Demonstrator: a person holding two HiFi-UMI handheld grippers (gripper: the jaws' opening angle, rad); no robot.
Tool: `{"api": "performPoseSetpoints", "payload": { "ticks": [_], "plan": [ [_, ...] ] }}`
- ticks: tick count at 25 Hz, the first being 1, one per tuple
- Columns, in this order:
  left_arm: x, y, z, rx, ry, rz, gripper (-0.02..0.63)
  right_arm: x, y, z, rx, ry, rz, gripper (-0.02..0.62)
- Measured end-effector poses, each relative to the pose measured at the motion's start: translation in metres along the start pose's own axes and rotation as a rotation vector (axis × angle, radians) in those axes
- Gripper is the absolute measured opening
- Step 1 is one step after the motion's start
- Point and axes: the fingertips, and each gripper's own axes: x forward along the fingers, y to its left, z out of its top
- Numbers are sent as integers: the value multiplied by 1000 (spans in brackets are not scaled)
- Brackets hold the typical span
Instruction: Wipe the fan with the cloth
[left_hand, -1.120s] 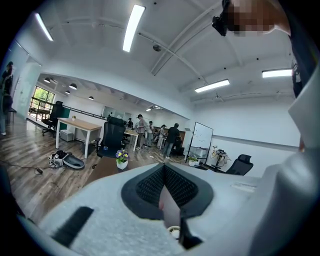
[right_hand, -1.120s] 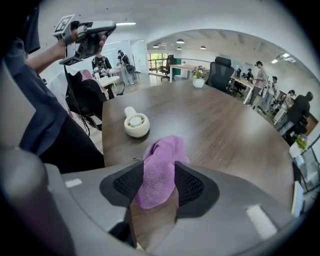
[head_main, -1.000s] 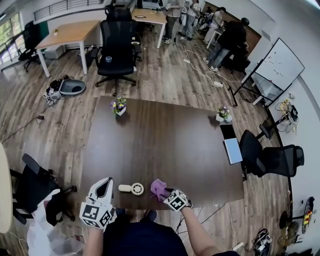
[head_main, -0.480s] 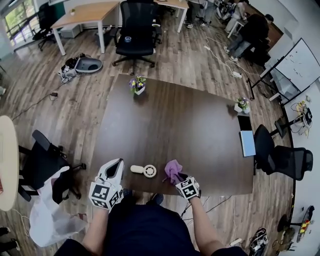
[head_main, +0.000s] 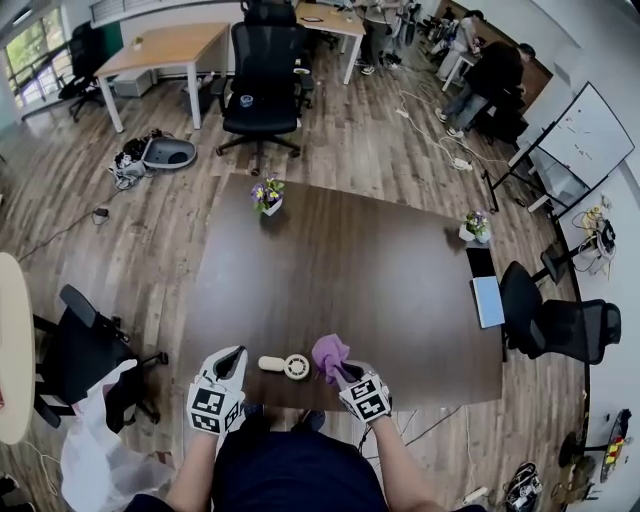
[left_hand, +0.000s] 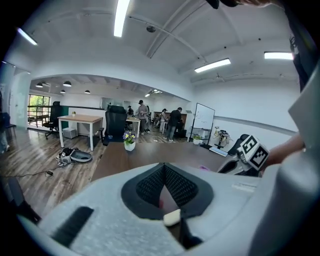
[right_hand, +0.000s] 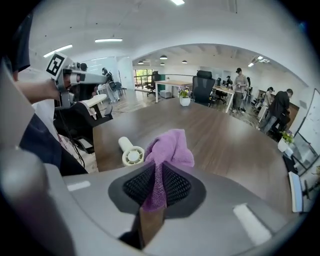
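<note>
Along the lower edge of the frame, near the front rim of a dark brown table (head_main: 380, 280), a small white fan (head_main: 285, 366) is laid flat. Just to its right a purple cloth (head_main: 329, 352) is pinched in the right gripper (head_main: 340, 373), whose jaws have just been closing. At lower left the left gripper (head_main: 234, 354) is held fully closed and empty. Plank flooring (head_main: 120, 240) and a black office chair (head_main: 262, 85) are seen above.

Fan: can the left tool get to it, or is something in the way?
Probably yes. The left tool, jaws shut, is close beside the fan with nothing between them. The purple cloth, which the right tool has just closed on, is on the fan's other side.
</note>
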Motion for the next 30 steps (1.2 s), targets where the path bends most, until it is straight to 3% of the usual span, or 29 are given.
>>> {"api": "performPoseSetpoints", "payload": {
  "ticks": [8, 17, 20, 23, 30],
  "plan": [
    [1, -9, -16, -1, 30, -33, -3, 10, 42, 35, -68, -39, 77, 55],
    [5, -7, -31, 93, 67, -40, -3, 42, 106, 64, -71, -57, 235, 55],
    [12, -5, -50, 157, 143, -47, -3, 58, 122, 58, -111, 12, 254, 55],
    [25, -13, -81, 271, 252, -109, 22, 72, 127, 47, -136, 80, 239, 55],
    [49, -30, -160, 470, 529, -285, 228, 79, 118, 42, -118, 120, 179, 55]
  ]
}}
